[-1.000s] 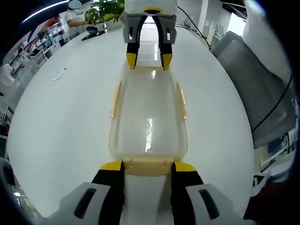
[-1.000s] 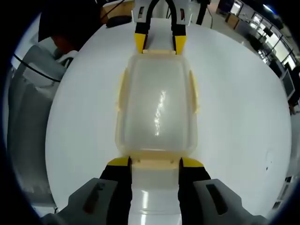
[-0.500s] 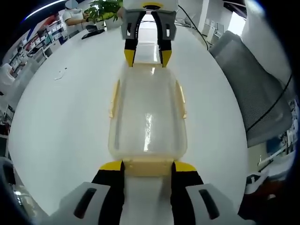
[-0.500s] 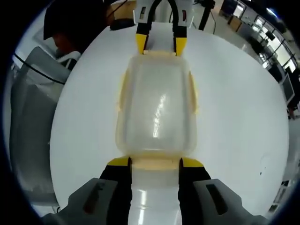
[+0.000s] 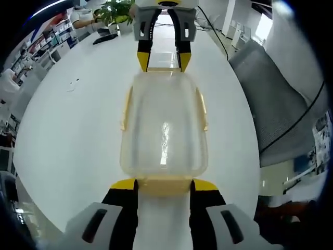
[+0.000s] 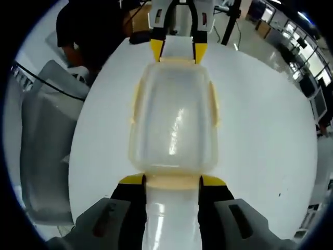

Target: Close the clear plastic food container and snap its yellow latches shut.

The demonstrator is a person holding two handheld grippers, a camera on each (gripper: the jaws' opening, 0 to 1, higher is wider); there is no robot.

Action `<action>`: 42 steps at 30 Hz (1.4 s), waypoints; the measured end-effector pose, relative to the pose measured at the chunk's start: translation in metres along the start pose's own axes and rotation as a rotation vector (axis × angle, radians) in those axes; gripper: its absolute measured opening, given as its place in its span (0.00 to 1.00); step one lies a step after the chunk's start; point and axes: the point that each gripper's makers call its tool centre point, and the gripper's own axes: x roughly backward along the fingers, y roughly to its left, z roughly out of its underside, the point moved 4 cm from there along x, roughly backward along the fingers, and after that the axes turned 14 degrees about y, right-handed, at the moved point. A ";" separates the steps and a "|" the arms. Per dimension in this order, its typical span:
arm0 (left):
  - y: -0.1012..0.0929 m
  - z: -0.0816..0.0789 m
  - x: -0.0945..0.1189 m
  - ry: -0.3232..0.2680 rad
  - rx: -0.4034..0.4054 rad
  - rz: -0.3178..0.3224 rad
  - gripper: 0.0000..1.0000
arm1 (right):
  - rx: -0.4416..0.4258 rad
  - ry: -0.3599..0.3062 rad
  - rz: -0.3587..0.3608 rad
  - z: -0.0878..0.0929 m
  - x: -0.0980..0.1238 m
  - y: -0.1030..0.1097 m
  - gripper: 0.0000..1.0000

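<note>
Hard to tell through the glare whether the lid of the container (image 5: 164, 130) is fully seated; side latches (image 5: 125, 108) look flat against the walls, though not clearly snapped. End latch (image 5: 164, 184) partly hidden between the near jaws.

Left gripper (image 5: 164, 185) reaching along the container's length from one short end, jaws apart, yellow tips bracketing that end latch and touching its two sides. Right gripper (image 5: 163, 60) facing it from the far end, jaws likewise parted around the opposite latch.

In the right gripper view, same layout mirrored: right gripper (image 6: 171, 181) spread around the near latch (image 6: 171, 181), left gripper (image 6: 179, 52) at the far end of the container (image 6: 174, 122). Neither pair clamped together; both straddling latches.

Container lying lengthwise between the two grippers on the white table (image 5: 67, 135). Grey chair (image 5: 281, 99) beside the table, cut off at the edge. Plant (image 5: 117, 10) at the far side.
</note>
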 end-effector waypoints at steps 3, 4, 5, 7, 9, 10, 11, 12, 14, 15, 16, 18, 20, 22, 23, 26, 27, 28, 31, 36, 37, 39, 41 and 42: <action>-0.001 -0.006 0.009 0.002 -0.001 -0.005 0.32 | 0.000 -0.008 0.007 0.004 0.010 0.001 0.34; -0.002 -0.009 0.011 0.001 -0.001 -0.006 0.32 | 0.002 -0.007 0.010 0.006 0.012 0.001 0.34; -0.002 -0.012 0.014 -0.002 -0.001 -0.008 0.32 | 0.004 -0.006 0.013 0.009 0.015 0.001 0.34; -0.002 -0.019 0.019 -0.001 -0.008 -0.015 0.32 | 0.002 -0.006 0.017 0.014 0.020 0.001 0.34; -0.002 -0.025 0.022 -0.002 -0.009 -0.019 0.32 | 0.001 -0.004 0.020 0.018 0.024 0.002 0.35; -0.002 -0.029 0.025 -0.003 -0.010 -0.022 0.32 | -0.001 -0.003 0.022 0.022 0.027 0.002 0.35; -0.003 -0.032 0.027 -0.005 -0.010 -0.022 0.32 | 0.000 -0.002 0.021 0.025 0.029 0.002 0.35; -0.003 -0.037 0.029 -0.007 -0.008 -0.024 0.32 | -0.001 -0.002 0.020 0.029 0.032 0.001 0.35; -0.003 -0.043 0.031 -0.007 -0.009 -0.028 0.32 | -0.003 -0.005 0.018 0.036 0.037 0.001 0.35; -0.004 -0.048 0.032 -0.006 -0.012 -0.029 0.32 | -0.002 -0.005 0.017 0.038 0.038 0.002 0.35; -0.004 -0.052 0.032 -0.007 -0.013 -0.029 0.32 | -0.002 -0.003 0.017 0.041 0.039 0.002 0.35; -0.003 -0.060 0.032 -0.011 -0.015 -0.033 0.32 | -0.002 0.002 0.026 0.049 0.038 -0.001 0.35; -0.002 -0.068 0.031 -0.014 -0.020 -0.037 0.32 | -0.005 0.004 0.030 0.058 0.039 -0.001 0.35; -0.002 -0.077 0.028 -0.017 -0.020 -0.038 0.32 | -0.003 0.010 0.037 0.066 0.040 -0.001 0.35; -0.003 -0.080 0.027 -0.018 -0.021 -0.040 0.32 | -0.005 0.012 0.036 0.069 0.040 -0.001 0.35; -0.002 -0.091 0.025 -0.020 -0.026 -0.043 0.32 | -0.009 0.021 0.035 0.080 0.040 0.001 0.35; -0.002 -0.095 0.024 -0.021 -0.028 -0.045 0.32 | -0.010 0.025 0.037 0.084 0.040 0.001 0.35; 0.002 -0.097 0.023 -0.021 -0.031 -0.047 0.32 | -0.014 0.027 0.037 0.087 0.040 0.001 0.35; 0.005 -0.106 0.022 -0.018 -0.039 -0.050 0.32 | -0.019 0.029 0.037 0.097 0.042 0.002 0.35; 0.012 -0.117 0.020 -0.028 -0.039 -0.050 0.32 | -0.030 0.017 0.030 0.112 0.045 0.002 0.35; 0.012 -0.120 0.020 -0.029 -0.039 -0.049 0.32 | -0.030 0.017 0.030 0.115 0.045 0.002 0.35; 0.013 -0.125 0.019 -0.032 -0.040 -0.051 0.32 | -0.031 0.016 0.032 0.121 0.045 0.003 0.35; 0.014 -0.130 0.016 -0.033 -0.043 -0.050 0.32 | -0.033 0.016 0.030 0.125 0.044 0.004 0.35; 0.015 -0.133 0.015 -0.033 -0.044 -0.049 0.32 | -0.036 0.016 0.026 0.129 0.044 0.005 0.35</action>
